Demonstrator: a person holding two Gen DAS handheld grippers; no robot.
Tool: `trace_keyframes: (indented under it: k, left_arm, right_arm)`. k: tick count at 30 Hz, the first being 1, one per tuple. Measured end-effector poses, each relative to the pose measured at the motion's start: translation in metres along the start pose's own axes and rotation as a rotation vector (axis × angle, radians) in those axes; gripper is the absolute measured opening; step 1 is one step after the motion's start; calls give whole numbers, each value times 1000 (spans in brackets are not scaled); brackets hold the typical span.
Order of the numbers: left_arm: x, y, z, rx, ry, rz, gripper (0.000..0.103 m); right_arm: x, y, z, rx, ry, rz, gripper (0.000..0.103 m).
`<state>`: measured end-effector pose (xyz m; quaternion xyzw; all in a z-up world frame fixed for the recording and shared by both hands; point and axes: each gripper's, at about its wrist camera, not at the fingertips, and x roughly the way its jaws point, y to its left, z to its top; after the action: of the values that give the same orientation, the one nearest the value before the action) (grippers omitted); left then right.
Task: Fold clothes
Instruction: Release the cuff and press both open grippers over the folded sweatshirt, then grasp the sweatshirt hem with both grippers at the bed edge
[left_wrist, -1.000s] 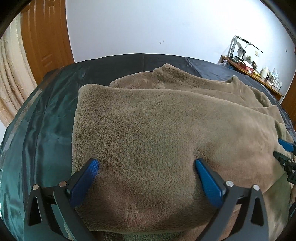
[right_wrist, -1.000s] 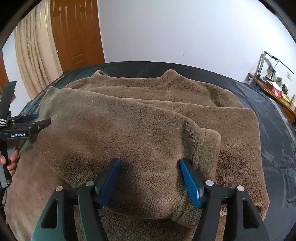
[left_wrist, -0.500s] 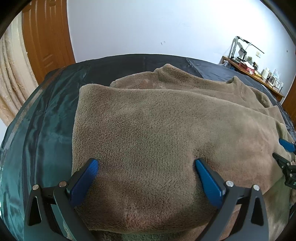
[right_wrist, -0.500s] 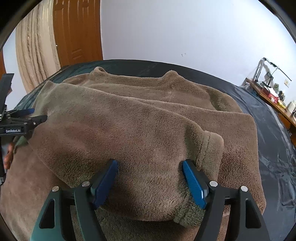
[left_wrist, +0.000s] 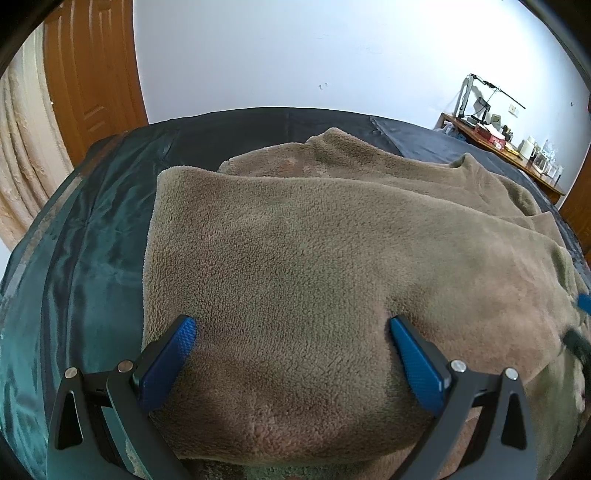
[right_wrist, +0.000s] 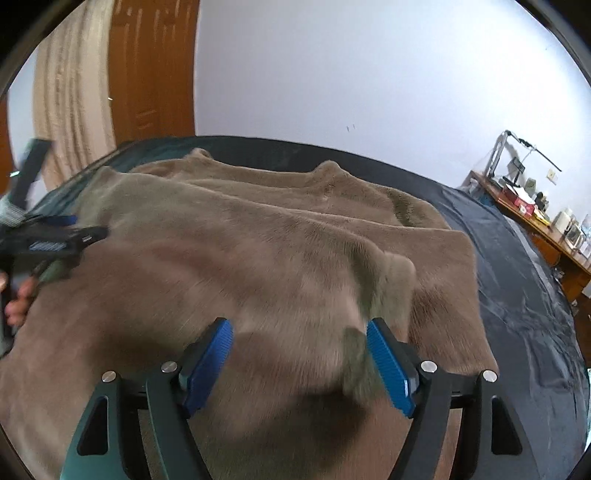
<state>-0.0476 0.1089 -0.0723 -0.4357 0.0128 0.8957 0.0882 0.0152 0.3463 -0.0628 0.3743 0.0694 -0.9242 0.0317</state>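
Observation:
A brown fleece sweater (left_wrist: 314, 251) lies spread on a dark sheet, with a sleeve folded across its body; it also shows in the right wrist view (right_wrist: 280, 258). My left gripper (left_wrist: 291, 332) is open, its blue pads straddling the folded sleeve near its left end. My right gripper (right_wrist: 299, 332) is open, its pads either side of the sleeve near the ribbed cuff (right_wrist: 391, 291). The left gripper appears in the right wrist view (right_wrist: 62, 236) at the far left, held by a hand. The right view is motion-blurred.
The dark green-black sheet (left_wrist: 92, 236) covers the bed around the sweater. A wooden door (left_wrist: 92, 74) and beige curtain (left_wrist: 22, 166) stand at the back left. A cluttered desk (right_wrist: 535, 214) with a lamp stands along the right wall.
Both grippers stay open around the sleeve. The right gripper has risen and tilted, so its view is blurred and shows more of the wall. The left view barely changes.

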Motion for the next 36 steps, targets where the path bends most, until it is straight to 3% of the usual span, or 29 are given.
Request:
trace_keyframes:
  k: [8,22,27,32,36]
  left_arm:
    - [-48,6,-31,18,-22,-58,103]
    - [-160,30,-144,99,-106,-131,103]
    - [-181,35,-177,95,-120,-159,103]
    - [-206,46,-209,62,-129,-224,103]
    - [-221,57,-235,66,-121,-269,103]
  right_arm:
    - [-74,-22,-70,67,-71,179,77]
    - [-148,-41,-161,74,-116,212,77]
    - [-173,-50,-196,74,-107,209,77]
    - [-185,-47,-228,55,-41,199,77]
    - [-178,-55,-253,144,26,240,77]
